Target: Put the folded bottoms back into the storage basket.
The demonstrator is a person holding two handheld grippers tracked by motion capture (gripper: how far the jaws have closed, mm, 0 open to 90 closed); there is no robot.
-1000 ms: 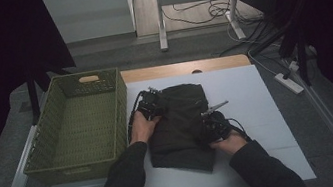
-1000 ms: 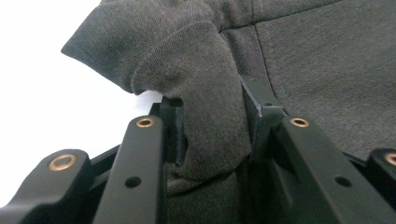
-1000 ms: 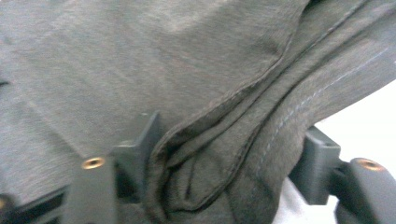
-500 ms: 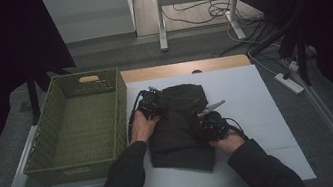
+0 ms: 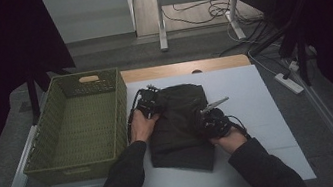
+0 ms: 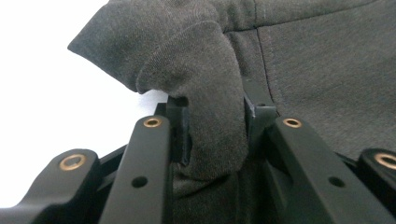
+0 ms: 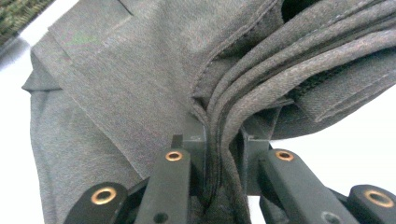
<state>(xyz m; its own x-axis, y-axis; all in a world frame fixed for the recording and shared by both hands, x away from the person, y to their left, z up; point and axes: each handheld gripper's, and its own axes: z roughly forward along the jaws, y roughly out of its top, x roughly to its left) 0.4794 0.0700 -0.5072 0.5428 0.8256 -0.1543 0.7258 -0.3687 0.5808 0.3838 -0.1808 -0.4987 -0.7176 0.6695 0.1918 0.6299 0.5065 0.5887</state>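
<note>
Dark grey cloth, a folded garment (image 5: 179, 122), lies on the white table top (image 5: 258, 109), just right of the green woven basket (image 5: 76, 125). Its long axis runs from the far side of the table toward the person, the near end tilted a little to the right; the far end, narrower and rounded, points away from the person.

Left gripper (image 5: 148, 102) sits at the garment's far left corner. Its own view shows a thick fold of fabric pinched between the jaws (they have just been closing further on it).

Right gripper (image 5: 212, 120) is at the right edge, about midway along. Its view shows several stacked layers with stitched hems squeezed tight in the jaws, which have just closed on them.

Both hands rest low on the table, sleeves coming in from the near side.
</note>
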